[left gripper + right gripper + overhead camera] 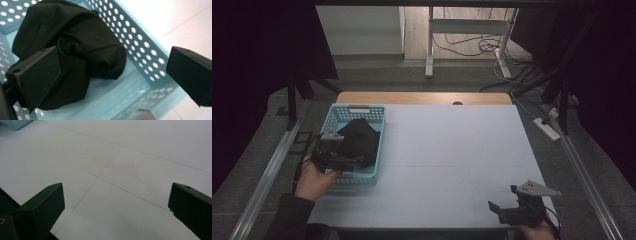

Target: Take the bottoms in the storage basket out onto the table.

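Left gripper view: left claw (113,75) wide apart over black cloth (75,45) in basket (147,50).

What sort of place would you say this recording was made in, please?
Probably a lab-style recording station: a white-topped table boxed in by dark curtains, cables on the floor, and a blue basket of black cloth.

No text, label, brand, number or sign is readable in any of the views. The blue perforated basket (140,47), the black cloth (80,47) and the white table top (140,157) carry no readable print.
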The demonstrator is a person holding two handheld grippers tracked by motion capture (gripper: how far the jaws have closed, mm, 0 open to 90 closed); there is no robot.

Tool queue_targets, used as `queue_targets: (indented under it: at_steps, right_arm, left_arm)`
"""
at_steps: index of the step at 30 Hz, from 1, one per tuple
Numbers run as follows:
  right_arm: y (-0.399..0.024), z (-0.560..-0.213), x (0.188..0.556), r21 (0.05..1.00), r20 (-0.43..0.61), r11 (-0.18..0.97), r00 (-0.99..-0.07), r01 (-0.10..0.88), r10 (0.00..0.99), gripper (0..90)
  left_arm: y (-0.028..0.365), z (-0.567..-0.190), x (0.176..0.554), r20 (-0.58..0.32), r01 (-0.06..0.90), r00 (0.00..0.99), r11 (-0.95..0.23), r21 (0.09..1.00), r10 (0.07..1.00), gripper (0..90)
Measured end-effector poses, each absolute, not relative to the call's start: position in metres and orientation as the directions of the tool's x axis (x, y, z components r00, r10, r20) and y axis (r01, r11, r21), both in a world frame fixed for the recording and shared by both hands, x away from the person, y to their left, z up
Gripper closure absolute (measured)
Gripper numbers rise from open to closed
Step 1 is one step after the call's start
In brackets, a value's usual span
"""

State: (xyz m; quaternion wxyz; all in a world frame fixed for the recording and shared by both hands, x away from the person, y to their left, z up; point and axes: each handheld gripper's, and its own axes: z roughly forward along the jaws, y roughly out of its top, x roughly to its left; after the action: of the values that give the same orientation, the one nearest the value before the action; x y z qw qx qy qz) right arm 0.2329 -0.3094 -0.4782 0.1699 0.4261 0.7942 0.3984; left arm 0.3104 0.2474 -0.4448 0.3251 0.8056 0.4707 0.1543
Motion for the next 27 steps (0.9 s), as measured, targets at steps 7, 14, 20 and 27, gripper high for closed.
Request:
queue_targets:
  at_steps: [7, 14, 20, 27]
  right_arm:
    - [-0.309, -0.478, 0.233, 0.777, 0.070, 0.321, -0.580, 0.541, 0.811, 1.1]
    - [-0.308, -0.479, 0.233, 0.772, 0.065, 0.329, -0.583, 0.544, 0.810, 1.1]
    - [-0.309, -0.479, 0.234, 0.772, 0.069, 0.327, -0.583, 0.546, 0.810, 1.1]
    - [-0.308, -0.479, 0.234, 0.771, 0.069, 0.328, -0.584, 0.546, 0.809, 1.1]
  left_arm:
    - [0.253, -0.447, 0.326, -0.061, 0.667, 0.496, -0.335, 0.666, 0.866, 0.2]
    - [0.257, -0.448, 0.341, -0.052, 0.679, 0.482, -0.335, 0.654, 0.875, 0.2]
    - [0.260, -0.452, 0.354, -0.064, 0.693, 0.468, -0.321, 0.645, 0.881, 0.2]
    - [0.257, -0.454, 0.369, -0.066, 0.702, 0.471, -0.329, 0.631, 0.880, 0.2]
